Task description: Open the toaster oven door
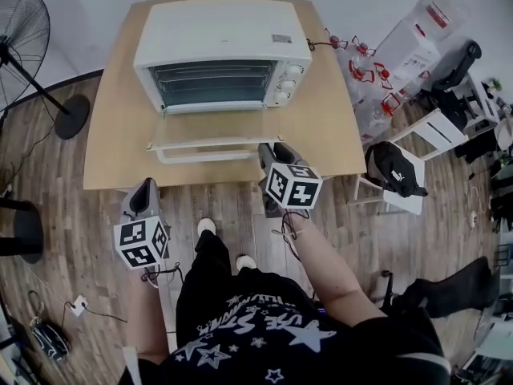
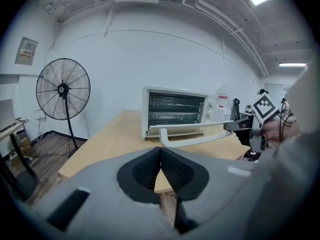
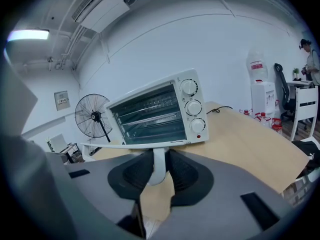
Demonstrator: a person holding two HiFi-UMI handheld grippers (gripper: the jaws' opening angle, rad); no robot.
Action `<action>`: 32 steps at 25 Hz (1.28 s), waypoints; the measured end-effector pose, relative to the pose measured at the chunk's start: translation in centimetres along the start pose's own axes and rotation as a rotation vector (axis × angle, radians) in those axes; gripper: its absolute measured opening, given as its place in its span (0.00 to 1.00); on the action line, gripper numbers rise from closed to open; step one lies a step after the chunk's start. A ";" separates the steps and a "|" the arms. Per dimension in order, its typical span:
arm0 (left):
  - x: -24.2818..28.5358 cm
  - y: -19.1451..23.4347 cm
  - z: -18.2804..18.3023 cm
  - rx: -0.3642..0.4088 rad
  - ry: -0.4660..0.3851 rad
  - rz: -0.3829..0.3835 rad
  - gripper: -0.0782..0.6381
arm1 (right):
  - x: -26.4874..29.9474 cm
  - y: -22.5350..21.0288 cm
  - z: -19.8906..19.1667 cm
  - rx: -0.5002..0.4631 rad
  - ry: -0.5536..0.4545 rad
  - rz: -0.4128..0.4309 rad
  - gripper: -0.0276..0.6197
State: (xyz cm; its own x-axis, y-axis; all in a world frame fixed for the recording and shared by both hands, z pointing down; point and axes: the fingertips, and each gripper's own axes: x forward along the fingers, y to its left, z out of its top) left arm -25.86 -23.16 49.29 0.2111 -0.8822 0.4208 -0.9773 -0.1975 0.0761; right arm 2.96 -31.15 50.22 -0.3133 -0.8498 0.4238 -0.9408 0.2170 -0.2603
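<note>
Toaster oven [image 1: 220, 50]: one, white, at the back centre of the table [image 1: 116, 135], front toward the person. Door [image 1: 212, 131]: one, dropped open and lying about level out from the oven's mouth; wire racks show in the cavity behind. Handle [image 1: 210, 152]: one white bar along the door's free edge, toward the table's near side. Knobs [image 3: 193, 107]: three, stacked in a column on the right of the front panel.

Hand-held grippers: two. Right hand-held gripper [image 1: 268, 157] is at the handle's right end, bare forearm stretched forward from the person's right. In the right gripper view its pads are clamped on the handle's curved white end piece, one pad on each side. Left hand-held gripper [image 1: 144, 195] hangs lower, just short of the table's near edge over the wooden floor [image 1: 48, 183], pointing at the table. Its pads meet tip to tip, nothing between them.

Standing fan [image 1: 24, 30]: one, on the floor left of the table.
</note>
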 end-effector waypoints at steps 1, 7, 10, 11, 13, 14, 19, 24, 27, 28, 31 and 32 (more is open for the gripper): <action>0.1 0.0 -0.2 -0.003 0.004 0.001 0.13 | 0.0 0.0 -0.4 -0.007 -0.007 0.004 0.19; 0.1 -0.7 -1.3 -0.011 0.021 0.000 0.13 | -0.2 -0.5 -2.6 -0.039 -0.023 0.004 0.19; 0.1 -0.9 -2.0 -0.016 0.031 0.001 0.14 | 0.0 -0.7 -4.1 -0.056 -0.007 0.001 0.18; 0.1 -1.0 -2.3 -0.018 0.035 0.001 0.13 | 0.1 -0.7 -4.6 -0.061 -0.002 0.001 0.18; 0.1 -1.3 -2.8 -0.021 0.042 -0.001 0.13 | 0.2 -0.9 -5.5 -0.069 0.001 -0.002 0.18; 0.1 -1.4 -3.1 -0.021 0.047 -0.002 0.13 | 0.3 -1.0 -6.0 -0.075 -0.001 -0.002 0.18; 0.1 -1.5 -4.5 -0.027 0.073 -0.002 0.13 | 0.9 -1.4 -8.2 -0.115 0.015 -0.004 0.18; 0.0 -1.5 -5.5 -0.031 0.090 0.001 0.13 | 1.1 -1.7 -9.5 -0.129 0.022 -0.018 0.18; 0.0 -1.8 -6.2 -0.037 0.100 -0.002 0.13 | 1.3 -1.9 -10.1 -0.137 0.025 -0.024 0.18; 0.0 -1.8 -6.5 -0.039 0.104 -0.003 0.13 | 1.4 -2.0 -10.3 -0.139 0.025 -0.025 0.18; -0.1 -1.8 -7.1 -0.045 0.115 -0.002 0.13 | 1.7 -2.1 -10.9 -0.142 0.025 -0.029 0.18; -0.2 -1.8 -7.3 -0.046 0.117 -0.001 0.14 | 1.7 -2.1 -11.1 -0.142 0.024 -0.030 0.18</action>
State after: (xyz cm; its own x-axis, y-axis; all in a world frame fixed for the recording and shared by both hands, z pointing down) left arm -24.28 -19.49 55.70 0.2111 -0.8255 0.5234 -0.9775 -0.1759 0.1168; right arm 2.98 -27.77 61.09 -0.2862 -0.8455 0.4508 -0.9581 0.2591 -0.1224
